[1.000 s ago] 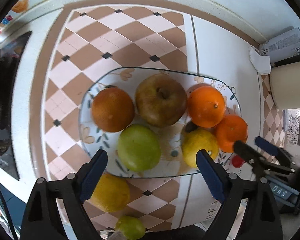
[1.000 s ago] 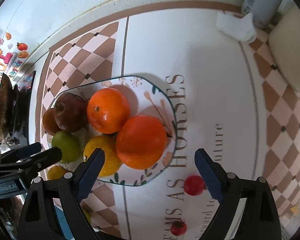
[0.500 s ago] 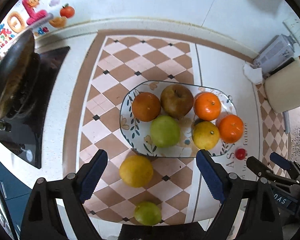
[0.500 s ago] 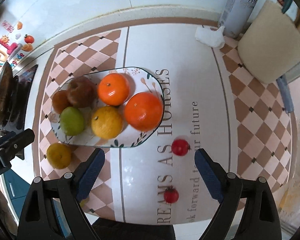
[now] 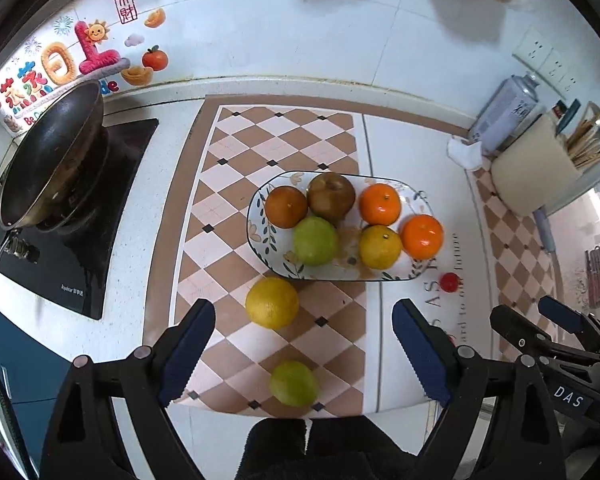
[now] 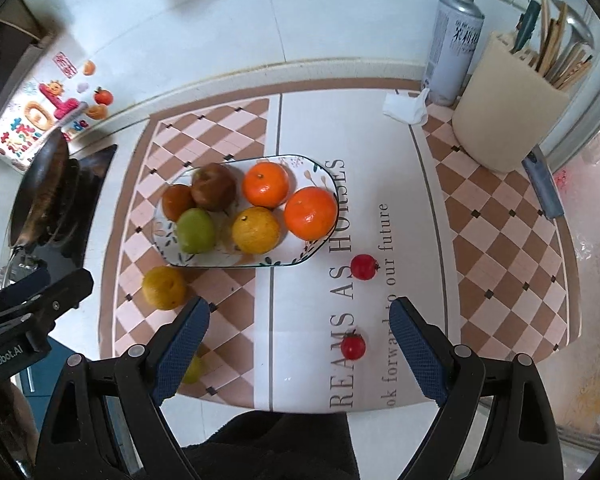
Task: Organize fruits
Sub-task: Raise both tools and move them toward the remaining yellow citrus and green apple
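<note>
Both tongs, left (image 5: 304, 350) and right (image 6: 298, 346), hang wide apart and empty above the desk (image 6: 380, 128). The oval floral plate (image 5: 420, 270) holding six fruits lies ahead; a loose yellow citrus (image 5: 272, 302) and small green lime (image 5: 294, 383) sit between the left fingers, two red cherry tomatoes (image 6: 353, 347) near the right.

An oval floral-patterned plate (image 6: 320, 246) holds six fruits: oranges, a green one, a brown apple. On the bench beside it lie a yellow citrus (image 5: 272, 302), a small green lime (image 5: 294, 383) and two red cherry tomatoes (image 6: 364, 267).
</note>
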### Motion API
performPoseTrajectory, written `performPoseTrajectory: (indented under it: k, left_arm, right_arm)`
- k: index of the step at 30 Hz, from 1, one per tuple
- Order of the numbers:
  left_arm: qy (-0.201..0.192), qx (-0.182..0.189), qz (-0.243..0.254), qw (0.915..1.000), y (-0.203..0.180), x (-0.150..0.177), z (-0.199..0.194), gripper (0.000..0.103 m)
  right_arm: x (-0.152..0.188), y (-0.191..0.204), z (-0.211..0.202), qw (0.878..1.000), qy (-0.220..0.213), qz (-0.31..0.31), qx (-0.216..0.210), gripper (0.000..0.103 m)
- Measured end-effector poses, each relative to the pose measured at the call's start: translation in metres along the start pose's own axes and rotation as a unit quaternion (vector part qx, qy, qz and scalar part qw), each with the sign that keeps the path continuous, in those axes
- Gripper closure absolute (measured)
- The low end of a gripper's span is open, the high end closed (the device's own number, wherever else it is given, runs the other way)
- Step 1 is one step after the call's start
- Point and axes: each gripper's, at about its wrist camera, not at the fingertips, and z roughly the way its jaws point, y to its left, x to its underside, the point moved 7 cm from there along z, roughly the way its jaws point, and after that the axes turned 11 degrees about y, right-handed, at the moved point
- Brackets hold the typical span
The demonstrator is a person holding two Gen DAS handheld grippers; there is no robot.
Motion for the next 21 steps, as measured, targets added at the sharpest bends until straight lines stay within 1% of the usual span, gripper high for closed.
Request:
performPoseTrajectory:
  k: [6, 9, 13, 17, 18, 19, 21]
  left_arm:
    - [-0.031, -0.006, 0.011, 0.9994, -0.006, 0.013, -0.029, 0.012]
    - [-0.039, -0.002, 0.009, 0.9992, -0.007, 0.018, -0.039, 0.012]
    - [-0.045, 0.001, 0.002, 0.999, -0.007, 0.021, -0.043, 0.012]
    - [-0.029, -0.02, -0.009, 0.9994, 0.003, 0.02, -0.024, 0.012]
    - [-0.024, -0.03, -0.011, 0.9992, 0.007, 0.021, -0.017, 0.012]
    - [-0.014, -0.05, -0.012, 0.9986, 0.013, 0.021, -0.007, 0.009]
    - [-0.009, -0.082, -0.012, 0.9965, 0.026, 0.024, 0.004, 0.006]
  right_arm:
    - [0.017, 0.01, -0.03, 1.0, -0.022, -0.01, 0.0, 0.009]
    - [0.021, 0.013, -0.04, 0.999, -0.031, -0.012, -0.002, 0.009]
    - [0.023, 0.011, -0.04, 0.999, -0.036, -0.004, -0.009, 0.009]
    - [0.024, 0.012, -0.008, 0.999, 0.005, 0.004, -0.035, 0.009]
    - [0.026, 0.016, 0.007, 0.998, 0.024, 0.003, -0.052, 0.009]
    - [0.028, 0.021, 0.02, 0.997, 0.041, 0.001, -0.066, 0.009]
    - [0.033, 0.032, 0.044, 0.993, 0.07, -0.001, -0.09, 0.009]
